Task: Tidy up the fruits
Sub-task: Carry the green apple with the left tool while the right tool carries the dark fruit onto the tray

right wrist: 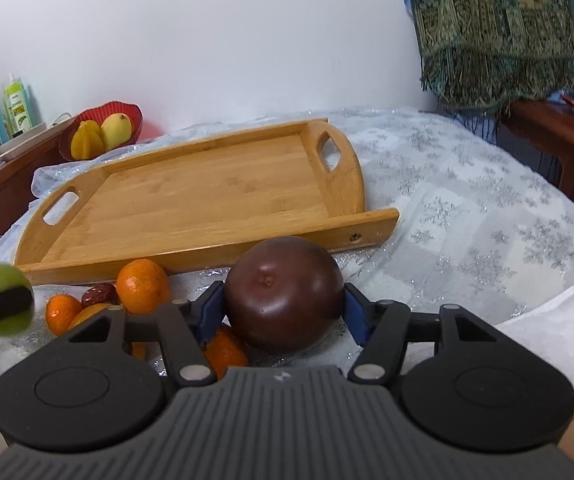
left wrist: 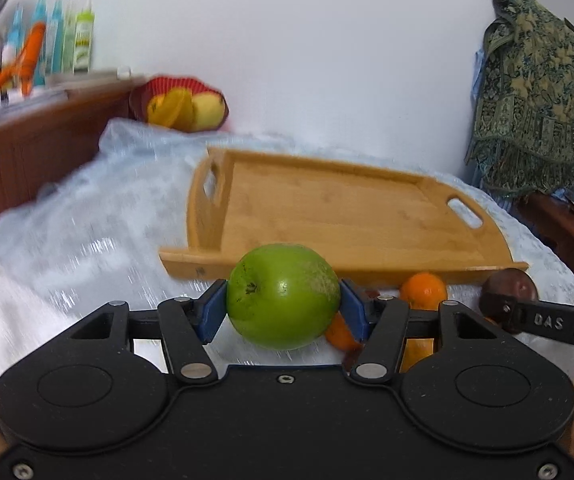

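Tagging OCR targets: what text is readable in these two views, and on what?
"DAS": raised letters on the right gripper's finger, left wrist view.
Green bottle on the sideboard: label printed, too small to read.
Blue bottles: blurred, unreadable.
Wooden tray, green apple, dark fruit: no text.

Take the tray (right wrist: pixel 191 196) as your landmark: the oranges (right wrist: pixel 143 286) lie just before its near wall, the two held fruits before it too, and the fruit bowl (right wrist: pixel 103 128) sits behind its left end.
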Demonstrator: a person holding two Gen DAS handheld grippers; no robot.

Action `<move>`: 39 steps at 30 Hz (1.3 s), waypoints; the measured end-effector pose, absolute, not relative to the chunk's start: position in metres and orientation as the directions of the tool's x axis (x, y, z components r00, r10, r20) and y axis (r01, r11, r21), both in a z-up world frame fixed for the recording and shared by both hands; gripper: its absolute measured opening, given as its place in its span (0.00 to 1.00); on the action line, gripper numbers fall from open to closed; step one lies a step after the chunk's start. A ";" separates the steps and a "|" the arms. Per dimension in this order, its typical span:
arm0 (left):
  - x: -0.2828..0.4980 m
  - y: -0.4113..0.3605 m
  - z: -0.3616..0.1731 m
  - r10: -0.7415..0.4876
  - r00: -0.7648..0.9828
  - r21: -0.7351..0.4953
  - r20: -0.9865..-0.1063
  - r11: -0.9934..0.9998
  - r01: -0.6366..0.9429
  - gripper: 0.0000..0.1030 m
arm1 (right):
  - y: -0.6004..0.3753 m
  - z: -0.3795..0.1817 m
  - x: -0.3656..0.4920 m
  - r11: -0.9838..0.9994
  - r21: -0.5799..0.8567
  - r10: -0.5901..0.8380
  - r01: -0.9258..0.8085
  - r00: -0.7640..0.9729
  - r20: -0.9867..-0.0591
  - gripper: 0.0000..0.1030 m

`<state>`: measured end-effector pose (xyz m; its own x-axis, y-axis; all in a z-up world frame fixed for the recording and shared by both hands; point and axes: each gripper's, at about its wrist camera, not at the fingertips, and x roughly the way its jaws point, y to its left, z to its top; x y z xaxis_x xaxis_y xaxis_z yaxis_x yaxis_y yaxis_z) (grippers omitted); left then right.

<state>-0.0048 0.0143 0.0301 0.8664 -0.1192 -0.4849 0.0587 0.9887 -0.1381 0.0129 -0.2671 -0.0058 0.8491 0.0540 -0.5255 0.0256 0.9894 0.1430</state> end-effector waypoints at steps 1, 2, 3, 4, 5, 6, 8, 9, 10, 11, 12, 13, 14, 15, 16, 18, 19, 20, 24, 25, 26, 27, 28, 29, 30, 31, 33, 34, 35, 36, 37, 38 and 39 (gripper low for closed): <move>-0.004 0.015 0.034 -0.110 0.871 -0.124 -0.479 0.991 0.057 0.55 | -0.266 -0.004 0.011 0.990 0.136 0.049 0.025 0.857 -0.513 0.62; -0.002 0.016 0.038 -0.104 0.875 -0.112 -0.474 0.992 0.057 0.55 | -0.266 -0.002 0.009 0.991 0.131 0.045 0.024 0.864 -0.502 0.62; 0.002 0.016 0.042 -0.099 0.876 -0.103 -0.471 0.993 0.057 0.55 | -0.266 0.000 0.009 0.991 0.130 0.045 0.022 0.870 -0.491 0.62; 0.005 0.017 0.045 -0.098 0.877 -0.097 -0.470 0.994 0.058 0.55 | -0.266 0.003 0.008 0.991 0.132 0.049 0.017 0.877 -0.478 0.62; 0.010 0.018 0.048 -0.098 0.878 -0.094 -0.468 0.994 0.061 0.55 | -0.267 0.006 0.009 0.990 0.139 0.053 0.013 0.884 -0.465 0.62; 0.015 0.019 0.051 -0.098 0.879 -0.090 -0.467 0.994 0.063 0.55 | -0.267 0.009 0.010 0.990 0.143 0.057 0.010 0.889 -0.454 0.62; 0.026 0.019 0.056 -0.093 0.880 -0.079 -0.466 0.995 0.063 0.55 | -0.268 0.016 0.015 0.990 0.144 0.062 0.002 0.898 -0.436 0.62; 0.032 0.019 0.058 -0.091 0.880 -0.075 -0.467 0.995 0.063 0.55 | -0.267 0.019 0.020 0.990 0.141 0.063 -0.002 0.902 -0.428 0.62; 0.040 0.019 0.059 -0.091 0.878 -0.072 -0.470 0.995 0.065 0.55 | -0.267 0.023 0.025 0.990 0.138 0.063 -0.005 0.906 -0.419 0.62; 0.049 0.020 0.061 -0.091 0.876 -0.070 -0.473 0.995 0.066 0.55 | -0.266 0.025 0.030 0.991 0.136 0.063 -0.007 0.908 -0.413 0.62; 0.056 0.019 0.063 -0.090 0.875 -0.066 -0.475 0.996 0.067 0.55 | -0.266 0.028 0.036 0.991 0.137 0.065 -0.009 0.910 -0.409 0.62; 0.065 0.019 0.064 -0.089 0.873 -0.061 -0.479 0.996 0.068 0.55 | -0.265 0.031 0.043 0.990 0.140 0.069 -0.013 0.911 -0.406 0.62; 0.074 0.018 0.065 -0.088 0.872 -0.055 -0.481 0.996 0.070 0.55 | -0.265 0.033 0.051 0.989 0.146 0.076 -0.017 0.911 -0.405 0.62; 0.082 0.018 0.065 -0.089 0.872 -0.050 -0.482 0.996 0.075 0.55 | -0.265 0.036 0.058 0.988 0.150 0.082 -0.022 0.911 -0.404 0.62; 0.091 0.017 0.066 -0.091 0.873 -0.048 -0.480 0.996 0.078 0.55 | -0.264 0.038 0.067 0.988 0.151 0.086 -0.026 0.910 -0.405 0.62; 0.110 0.015 0.065 -0.096 0.876 -0.042 -0.472 0.995 0.086 0.55 | -0.261 0.042 0.082 0.989 0.141 0.090 -0.035 0.909 -0.407 0.62; 0.120 0.014 0.064 -0.092 0.877 -0.033 -0.471 0.996 0.086 0.55 | -0.259 0.044 0.090 0.990 0.135 0.093 -0.040 0.908 -0.409 0.62; 0.132 0.014 0.063 -0.082 0.876 -0.025 -0.475 0.996 0.080 0.55 | -0.257 0.045 0.098 0.990 0.130 0.097 -0.047 0.906 -0.412 0.62; 0.171 0.017 0.057 -0.079 0.856 -0.046 -0.511 0.997 0.065 0.55 | -0.249 0.047 0.125 0.993 0.095 0.100 -0.066 0.903 -0.417 0.62; 0.179 0.017 0.055 -0.082 0.851 -0.052 -0.518 0.997 0.064 0.55 | -0.247 0.048 0.132 0.994 0.084 0.099 -0.070 0.901 -0.422 0.62; 0.187 0.018 0.053 -0.083 0.848 -0.057 -0.524 0.996 0.062 0.55 | -0.245 0.047 0.138 0.994 0.078 0.100 -0.073 0.899 -0.427 0.62; 0.193 0.017 0.051 -0.084 0.844 -0.061 -0.530 0.996 0.061 0.55 | -0.244 0.046 0.144 0.994 0.074 0.101 -0.076 0.896 -0.433 0.62; 0.200 0.017 0.050 -0.086 0.839 -0.063 -0.537 0.996 0.062 0.55 | -0.243 0.046 0.151 0.994 0.073 0.102 -0.078 0.892 -0.441 0.62; 0.206 0.016 0.048 -0.089 0.835 -0.065 -0.543 0.996 0.064 0.55 | -0.243 0.045 0.158 0.994 0.076 0.105 -0.079 0.887 -0.451 0.62; 0.211 0.016 0.047 -0.091 0.831 -0.066 -0.549 0.996 0.065 0.55 | -0.242 0.043 0.164 0.994 0.081 0.107 -0.078 0.882 -0.459 0.62; 0.216 0.016 0.046 -0.092 0.828 -0.067 -0.553 0.996 0.067 0.55 | -0.242 0.041 0.169 0.993 0.085 0.109 -0.078 0.877 -0.468 0.62; 0.222 0.013 0.045 -0.090 0.826 -0.062 -0.557 0.996 0.067 0.55 | -0.242 0.038 0.179 0.993 0.088 0.109 -0.076 0.868 -0.485 0.62; 0.225 0.012 0.044 -0.089 0.825 -0.059 -0.558 0.996 0.067 0.55 | -0.242 0.036 0.184 0.993 0.087 0.108 -0.075 0.865 -0.491 0.62; 0.228 0.011 0.043 -0.087 0.824 -0.056 -0.560 0.996 0.067 0.55 | -0.242 0.035 0.186 0.993 0.086 0.108 -0.076 0.862 -0.496 0.62; 0.231 0.011 0.043 -0.087 0.823 -0.057 -0.561 0.996 0.066 0.55 | -0.241 0.034 0.189 0.994 0.084 0.108 -0.076 0.859 -0.500 0.62; 0.234 0.011 0.041 -0.087 0.821 -0.059 -0.564 0.996 0.065 0.55 | -0.241 0.033 0.193 0.994 0.082 0.109 -0.078 0.856 -0.505 0.62; 0.235 0.011 0.041 -0.085 0.819 -0.059 -0.567 0.996 0.063 0.55 | -0.240 0.032 0.195 0.993 0.082 0.110 -0.079 0.853 -0.511 0.62; 0.238 0.011 0.039 -0.084 0.817 -0.059 -0.570 0.996 0.061 0.55 | -0.240 0.030 0.198 0.993 0.081 0.111 -0.081 0.850 -0.516 0.62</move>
<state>0.2380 0.0114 0.0394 0.8172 -0.0842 -0.5701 0.0613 0.9964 -0.0592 0.1983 -0.2396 0.0305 0.8496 0.1111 -0.5155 -0.0808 0.9934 0.0809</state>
